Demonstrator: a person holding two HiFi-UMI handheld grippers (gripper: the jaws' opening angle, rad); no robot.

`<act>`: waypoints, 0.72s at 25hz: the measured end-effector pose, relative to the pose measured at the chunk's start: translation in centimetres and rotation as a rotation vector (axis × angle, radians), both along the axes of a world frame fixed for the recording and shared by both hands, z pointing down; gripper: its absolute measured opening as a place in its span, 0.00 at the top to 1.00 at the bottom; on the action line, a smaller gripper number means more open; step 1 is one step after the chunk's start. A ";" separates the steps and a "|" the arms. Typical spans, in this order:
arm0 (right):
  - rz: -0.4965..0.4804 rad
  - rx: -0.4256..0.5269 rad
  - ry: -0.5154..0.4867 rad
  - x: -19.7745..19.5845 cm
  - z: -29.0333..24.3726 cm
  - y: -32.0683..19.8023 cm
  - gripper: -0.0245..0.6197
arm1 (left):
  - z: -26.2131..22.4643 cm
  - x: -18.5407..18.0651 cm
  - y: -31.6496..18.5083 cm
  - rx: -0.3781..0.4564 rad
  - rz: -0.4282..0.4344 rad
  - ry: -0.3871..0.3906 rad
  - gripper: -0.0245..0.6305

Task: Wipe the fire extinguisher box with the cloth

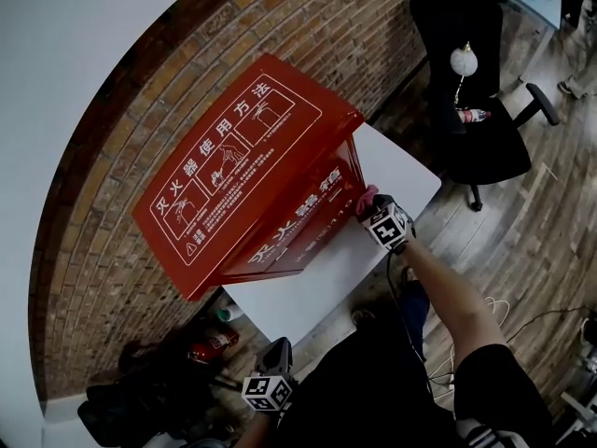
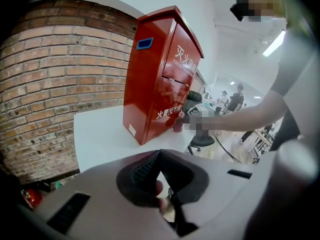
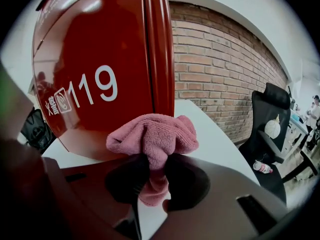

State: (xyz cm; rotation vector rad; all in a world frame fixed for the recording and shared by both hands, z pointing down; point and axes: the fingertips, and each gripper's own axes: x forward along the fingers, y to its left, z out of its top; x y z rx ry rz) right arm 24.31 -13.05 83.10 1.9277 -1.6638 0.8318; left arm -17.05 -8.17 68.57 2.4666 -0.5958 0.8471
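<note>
A tall red fire extinguisher box [image 1: 247, 175] with white print stands on a white table [image 1: 317, 283] against a brick wall. My right gripper [image 1: 373, 211] is shut on a pink cloth [image 3: 155, 136], and the cloth touches the lower right corner of the box's front [image 3: 100, 79], by the "119" print. In the left gripper view the box [image 2: 160, 74] stands ahead and the cloth [image 2: 178, 124] is at its base. My left gripper [image 1: 272, 381] hangs low, off the table's near edge, with its jaws together and nothing between them [image 2: 159, 176].
A black office chair [image 1: 476, 91] with a bottle and a white round object on it stands to the right of the table. Dark bags and a red object [image 1: 210, 343] lie on the floor by the wall. Cables run across the wooden floor [image 1: 522, 241].
</note>
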 end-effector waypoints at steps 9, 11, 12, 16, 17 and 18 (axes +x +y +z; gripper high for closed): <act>-0.025 0.047 0.028 -0.3 -5.5 -0.1 0.81 | -0.1 1.5 0.1 -0.004 0.028 0.014 0.94; -0.030 0.053 0.028 -0.4 -6.3 -0.1 0.81 | -0.2 1.7 0.0 -0.003 0.029 0.016 0.94; -0.031 0.056 0.026 -0.4 -6.7 -0.1 0.81 | -0.2 1.7 -0.1 -0.003 0.029 0.018 0.94; -0.042 0.070 0.028 -0.4 -8.5 -0.2 0.81 | -0.1 2.2 -0.3 -0.005 0.031 0.023 0.94; -0.042 0.073 0.025 -0.4 -9.0 -0.2 0.81 | -0.1 2.3 -0.3 -0.007 0.033 0.025 0.94; -0.041 0.077 0.021 -0.4 -9.3 -0.2 0.81 | -0.1 2.5 -0.3 -0.008 0.034 0.026 0.94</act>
